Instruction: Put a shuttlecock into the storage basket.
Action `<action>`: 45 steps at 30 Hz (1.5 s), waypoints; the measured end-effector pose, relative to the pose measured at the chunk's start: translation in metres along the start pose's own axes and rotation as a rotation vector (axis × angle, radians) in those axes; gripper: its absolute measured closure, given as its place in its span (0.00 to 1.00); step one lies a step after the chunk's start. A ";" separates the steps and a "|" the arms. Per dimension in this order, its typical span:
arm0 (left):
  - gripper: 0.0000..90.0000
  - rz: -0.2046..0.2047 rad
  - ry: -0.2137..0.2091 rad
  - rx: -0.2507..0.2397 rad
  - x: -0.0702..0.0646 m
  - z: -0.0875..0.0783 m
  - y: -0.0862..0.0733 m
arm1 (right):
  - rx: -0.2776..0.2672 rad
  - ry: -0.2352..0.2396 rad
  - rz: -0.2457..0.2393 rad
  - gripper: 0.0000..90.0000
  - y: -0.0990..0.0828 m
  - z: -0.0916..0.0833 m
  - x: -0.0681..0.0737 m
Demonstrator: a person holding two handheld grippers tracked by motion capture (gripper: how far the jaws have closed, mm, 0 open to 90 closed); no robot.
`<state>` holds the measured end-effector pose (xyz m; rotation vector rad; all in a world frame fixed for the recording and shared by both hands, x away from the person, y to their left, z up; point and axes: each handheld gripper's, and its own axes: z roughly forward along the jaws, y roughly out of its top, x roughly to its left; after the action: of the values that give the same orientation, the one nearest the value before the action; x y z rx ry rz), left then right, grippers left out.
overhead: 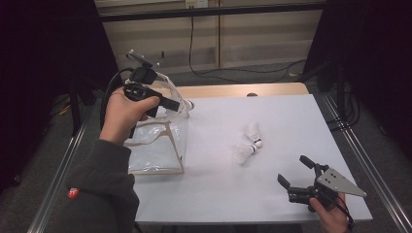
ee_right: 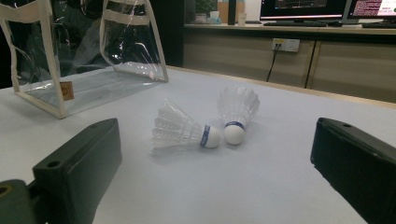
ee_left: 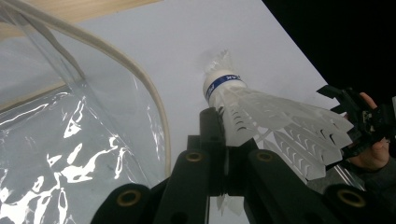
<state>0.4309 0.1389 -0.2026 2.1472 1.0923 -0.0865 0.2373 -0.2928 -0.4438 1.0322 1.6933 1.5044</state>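
Observation:
My left gripper (overhead: 176, 105) hangs over the open top of a clear plastic bag (overhead: 155, 141), shut on the feather skirt of a white shuttlecock (ee_left: 261, 112) whose blue-banded cork points away from the jaws. In the left gripper view my left gripper (ee_left: 225, 140) pinches the feathers beside the bag's rim (ee_left: 140, 79). Two more shuttlecocks (overhead: 253, 133) (overhead: 243, 153) lie mid-table. My right gripper (overhead: 294, 171) rests open near the front right corner, empty, facing the lying shuttlecocks (ee_right: 184, 131) (ee_right: 237, 110).
The white tabletop (overhead: 233, 184) ends in a wooden strip (overhead: 243, 90) at the far edge. Metal rails (overhead: 362, 160) run along both sides. The bag (ee_right: 70, 56) stands upright at the left, with cream trim. Cables trail on the floor behind.

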 end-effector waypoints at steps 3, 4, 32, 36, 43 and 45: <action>1.00 -0.004 0.001 -0.004 0.002 -0.001 0.001 | 0.000 0.000 -0.003 0.02 0.000 0.000 0.000; 1.00 -0.003 0.005 -0.003 0.003 -0.002 0.001 | 0.000 0.002 -0.002 0.02 0.000 0.000 0.000; 1.00 -0.087 0.072 -0.047 0.028 -0.008 0.004 | 0.002 0.008 -0.004 0.02 -0.001 0.001 -0.001; 1.00 -0.093 0.076 -0.046 0.031 -0.008 0.005 | 0.001 0.007 -0.001 0.02 0.000 0.000 -0.001; 1.00 -0.102 0.090 -0.051 0.038 -0.008 0.005 | 0.002 0.006 -0.004 0.02 -0.001 0.001 -0.001; 1.00 -0.110 0.094 -0.054 0.040 -0.007 0.005 | 0.001 0.007 -0.004 0.02 -0.001 0.001 -0.002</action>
<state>0.4583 0.1685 -0.2084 2.0608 1.2527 -0.0068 0.2387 -0.2938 -0.4449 1.0250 1.7000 1.5059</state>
